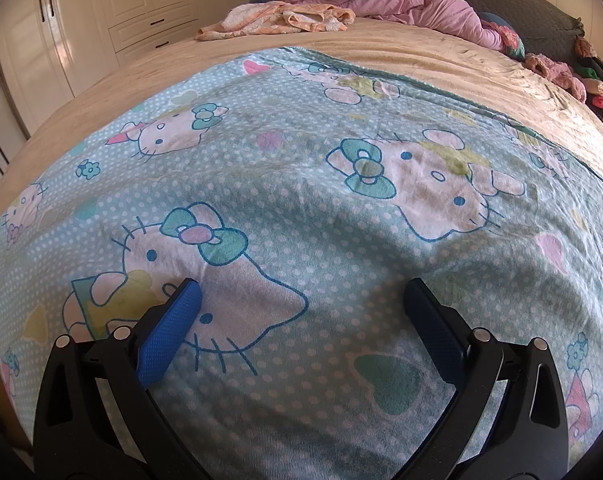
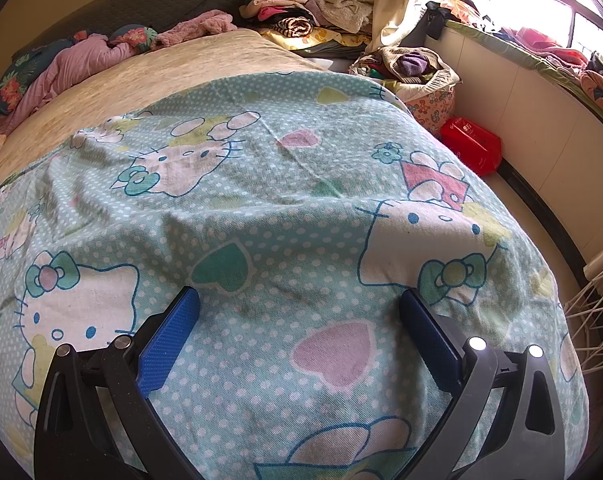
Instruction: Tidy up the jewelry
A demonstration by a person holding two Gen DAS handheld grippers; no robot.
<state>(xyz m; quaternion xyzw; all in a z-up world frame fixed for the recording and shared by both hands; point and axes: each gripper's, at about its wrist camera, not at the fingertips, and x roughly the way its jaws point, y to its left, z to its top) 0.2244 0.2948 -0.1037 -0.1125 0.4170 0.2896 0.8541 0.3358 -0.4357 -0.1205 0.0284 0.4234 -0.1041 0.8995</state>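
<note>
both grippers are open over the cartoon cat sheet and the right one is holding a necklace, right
Not quite. The right gripper holds nothing: the right wrist view shows only bare sheet between its open fingers. No jewelry shows in either view. The left gripper is open over the sheet, as you said.

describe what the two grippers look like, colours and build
The left gripper and right gripper look the same: black plastic frames with triangular cut-outs, round silver pins at the joints, and two fingers faced with textured blue pads. No cables, markings, hands or sleeves show in either view.
</note>
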